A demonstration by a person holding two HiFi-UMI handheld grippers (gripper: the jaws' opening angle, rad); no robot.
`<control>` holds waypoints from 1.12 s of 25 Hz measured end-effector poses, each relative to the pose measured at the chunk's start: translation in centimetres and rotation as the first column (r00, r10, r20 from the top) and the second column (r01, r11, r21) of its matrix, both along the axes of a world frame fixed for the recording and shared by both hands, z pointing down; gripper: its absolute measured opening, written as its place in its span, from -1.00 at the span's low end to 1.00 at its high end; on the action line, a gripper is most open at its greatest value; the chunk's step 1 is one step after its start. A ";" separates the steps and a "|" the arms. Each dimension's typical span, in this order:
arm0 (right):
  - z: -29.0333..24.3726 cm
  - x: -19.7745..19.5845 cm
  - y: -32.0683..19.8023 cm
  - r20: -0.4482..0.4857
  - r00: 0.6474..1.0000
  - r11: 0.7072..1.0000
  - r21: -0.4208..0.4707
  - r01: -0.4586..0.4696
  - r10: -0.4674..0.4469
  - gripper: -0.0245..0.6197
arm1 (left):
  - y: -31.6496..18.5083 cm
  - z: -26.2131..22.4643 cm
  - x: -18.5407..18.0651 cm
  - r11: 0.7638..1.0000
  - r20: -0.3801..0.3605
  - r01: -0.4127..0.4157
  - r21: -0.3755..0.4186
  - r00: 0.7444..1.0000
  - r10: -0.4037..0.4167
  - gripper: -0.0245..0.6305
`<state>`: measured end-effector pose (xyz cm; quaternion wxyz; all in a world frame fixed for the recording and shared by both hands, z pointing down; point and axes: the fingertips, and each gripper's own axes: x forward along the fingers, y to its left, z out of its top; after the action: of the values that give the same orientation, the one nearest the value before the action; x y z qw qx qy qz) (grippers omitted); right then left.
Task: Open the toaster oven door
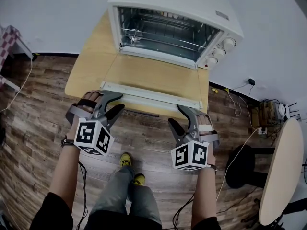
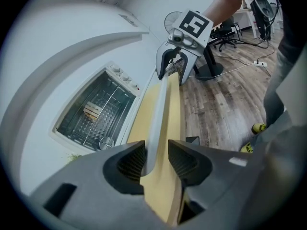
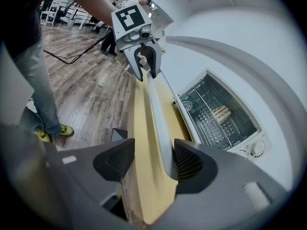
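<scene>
On the worktop: white boxy toaster oven (image 1: 192, 8) sits at the far end of the light wooden worktop (image 1: 86, 66)
Door: glass door with a white frame (image 1: 153, 75) is already folded down flat over the worktop, pointing at the person
Handle: long white handle bar (image 1: 151, 95) runs along the near edge
Left gripper: grey left gripper (image 1: 120, 102) has its jaws apart, with the handle's left end passing between them, not squeezed
Right gripper: right gripper (image 1: 175, 115) is spread wide around the handle's right end, not clamped either
Inside: wire rack (image 1: 163, 35) is in plain sight
</scene>
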<state>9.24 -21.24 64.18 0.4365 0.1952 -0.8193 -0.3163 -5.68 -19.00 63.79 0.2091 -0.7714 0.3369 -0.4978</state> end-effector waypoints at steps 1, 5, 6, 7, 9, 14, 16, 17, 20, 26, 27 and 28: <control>0.1 0.0 0.0 -0.001 1.000 1.000 0.006 0.000 0.000 -0.15 | 0.0 0.2 0.0 1.000 0.000 -0.001 0.007 1.000 0.001 -0.49; 1.0 0.0 0.1 -0.005 1.000 1.000 0.027 0.004 -0.004 -0.13 | 0.2 1.1 0.0 1.000 0.012 -0.004 0.024 1.000 0.004 -0.45; 1.3 0.0 0.2 -0.006 1.000 0.999 0.032 0.005 -0.005 -0.13 | 0.2 1.4 0.1 1.000 0.015 -0.004 0.030 1.000 0.003 -0.45; 1.5 0.0 0.2 -0.008 1.000 0.999 0.037 0.005 -0.005 -0.12 | 0.3 1.6 0.1 0.999 0.018 -0.003 0.037 1.000 0.003 -0.45; 1.9 0.0 0.3 -0.009 1.000 0.999 0.047 0.004 -0.004 -0.11 | 0.4 2.0 0.1 0.999 0.024 -0.004 0.050 1.000 0.002 -0.44; 2.8 0.1 0.3 -0.005 1.000 0.998 0.068 0.001 -0.001 -0.10 | 0.3 2.8 0.2 0.997 0.037 0.000 0.079 0.999 -0.003 -0.43; 3.2 0.1 0.3 -0.004 1.000 0.997 0.075 0.000 0.001 -0.10 | 0.3 3.2 0.1 0.996 0.043 0.002 0.090 0.999 -0.005 -0.43; 3.4 0.1 0.3 -0.005 1.000 0.997 0.078 -0.001 0.002 -0.09 | 0.3 3.5 0.1 0.996 0.044 0.001 0.093 0.999 -0.005 -0.43; 4.0 0.0 0.5 -0.003 1.000 0.996 0.089 -0.006 0.006 -0.07 | 0.5 4.1 0.1 0.995 0.050 0.001 0.098 0.999 -0.006 -0.40; 5.0 0.0 0.5 0.001 1.000 0.994 0.105 -0.003 0.003 -0.07 | 0.5 5.1 0.2 0.993 0.055 -0.002 0.114 0.998 -0.004 -0.38; 5.1 0.0 0.5 0.001 1.000 0.994 0.107 -0.003 0.003 -0.07 | 0.6 5.3 0.2 0.993 0.054 -0.003 0.115 0.999 -0.004 -0.38; 5.2 0.0 0.5 0.002 1.000 0.994 0.110 -0.003 0.003 -0.07 | 0.6 5.4 0.2 0.993 0.055 -0.003 0.116 0.999 -0.004 -0.38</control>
<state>9.28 -20.74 69.37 0.4249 0.2205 -0.8008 -0.3599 -5.50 -18.43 69.19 0.2627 -0.7439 0.3596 -0.4983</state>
